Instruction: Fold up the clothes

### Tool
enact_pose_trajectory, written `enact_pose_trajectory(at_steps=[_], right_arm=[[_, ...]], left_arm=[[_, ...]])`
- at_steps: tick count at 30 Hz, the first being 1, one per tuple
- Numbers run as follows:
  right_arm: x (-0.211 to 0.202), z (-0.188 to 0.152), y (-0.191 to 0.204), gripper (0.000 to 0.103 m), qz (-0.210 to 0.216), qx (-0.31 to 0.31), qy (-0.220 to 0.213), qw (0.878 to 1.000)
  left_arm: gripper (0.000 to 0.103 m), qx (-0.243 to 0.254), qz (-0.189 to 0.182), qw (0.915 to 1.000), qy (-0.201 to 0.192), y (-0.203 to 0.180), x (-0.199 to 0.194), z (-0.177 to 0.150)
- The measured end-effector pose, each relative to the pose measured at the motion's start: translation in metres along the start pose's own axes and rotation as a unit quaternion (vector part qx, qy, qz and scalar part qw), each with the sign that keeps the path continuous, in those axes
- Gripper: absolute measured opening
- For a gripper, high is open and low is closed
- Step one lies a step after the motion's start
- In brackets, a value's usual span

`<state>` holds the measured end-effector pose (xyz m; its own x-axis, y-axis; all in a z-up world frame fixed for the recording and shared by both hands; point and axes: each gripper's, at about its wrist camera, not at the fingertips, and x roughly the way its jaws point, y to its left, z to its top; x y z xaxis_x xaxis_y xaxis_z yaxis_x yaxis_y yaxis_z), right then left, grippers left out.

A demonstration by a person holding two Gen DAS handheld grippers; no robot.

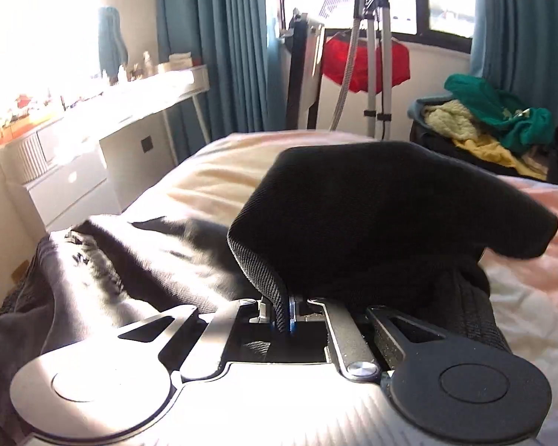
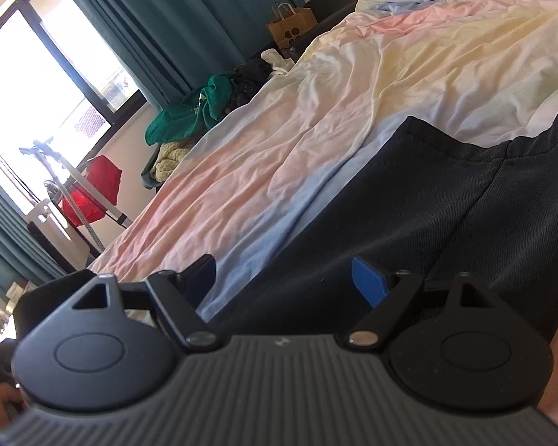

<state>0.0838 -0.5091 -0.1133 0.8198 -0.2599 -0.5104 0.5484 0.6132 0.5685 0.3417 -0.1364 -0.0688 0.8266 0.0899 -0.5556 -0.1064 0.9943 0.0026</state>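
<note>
A black ribbed garment (image 1: 383, 208) is lifted off the bed in the left wrist view, its edge pinched between the blue pads of my left gripper (image 1: 287, 316), which is shut on it. The cloth arches over and droops to the right. More of the dark garment (image 1: 137, 260) lies crumpled on the bed to the left. In the right wrist view a dark garment (image 2: 446, 200) lies flat on the pastel sheet (image 2: 316, 119). My right gripper (image 2: 286, 278) hovers open over its near edge, blue pads (image 2: 370, 282) wide apart, nothing between them.
A pile of green and yellow clothes (image 1: 491, 119) sits past the bed's far side. A garment steamer stand (image 1: 375, 55) with a red item (image 1: 364, 65) stands by the window. A white desk (image 1: 104, 111) is left of the bed. A paper bag (image 2: 292, 24) is near the headboard.
</note>
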Motion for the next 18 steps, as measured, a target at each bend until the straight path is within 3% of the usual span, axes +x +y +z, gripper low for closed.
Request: enact_pose_trajectory(at_steps=[3, 5, 7, 9, 10, 11, 18], right_arm=[[0.005, -0.005, 0.008, 0.083, 0.009, -0.016, 0.010, 1.000], [0.007, -0.009, 0.015, 0.083, 0.018, -0.030, 0.016, 0.999], [0.009, -0.013, 0.021, 0.083, 0.033, -0.044, 0.027, 0.998], [0.011, -0.016, 0.028, 0.083, 0.051, -0.057, 0.040, 0.996], [0.011, -0.018, 0.032, 0.083, 0.061, -0.064, 0.045, 0.995], [0.010, -0.020, 0.035, 0.083, 0.071, -0.070, 0.049, 0.994], [-0.001, -0.027, 0.048, 0.083, 0.135, -0.089, 0.065, 0.985]], left_arm=[[0.010, -0.035, -0.004, 0.9991, 0.022, 0.032, 0.014, -0.011], [0.017, -0.058, -0.006, 0.9976, 0.037, 0.053, 0.023, -0.018], [0.026, -0.064, -0.025, 0.9972, 0.032, 0.059, 0.008, -0.016], [0.040, -0.052, -0.034, 0.9977, 0.027, 0.062, -0.012, -0.016], [0.056, -0.046, -0.038, 0.9979, 0.024, 0.064, -0.022, -0.016], [0.064, -0.040, -0.042, 0.9981, 0.022, 0.065, -0.032, -0.016], [0.080, 0.038, -0.083, 0.9957, -0.012, 0.066, -0.144, -0.040]])
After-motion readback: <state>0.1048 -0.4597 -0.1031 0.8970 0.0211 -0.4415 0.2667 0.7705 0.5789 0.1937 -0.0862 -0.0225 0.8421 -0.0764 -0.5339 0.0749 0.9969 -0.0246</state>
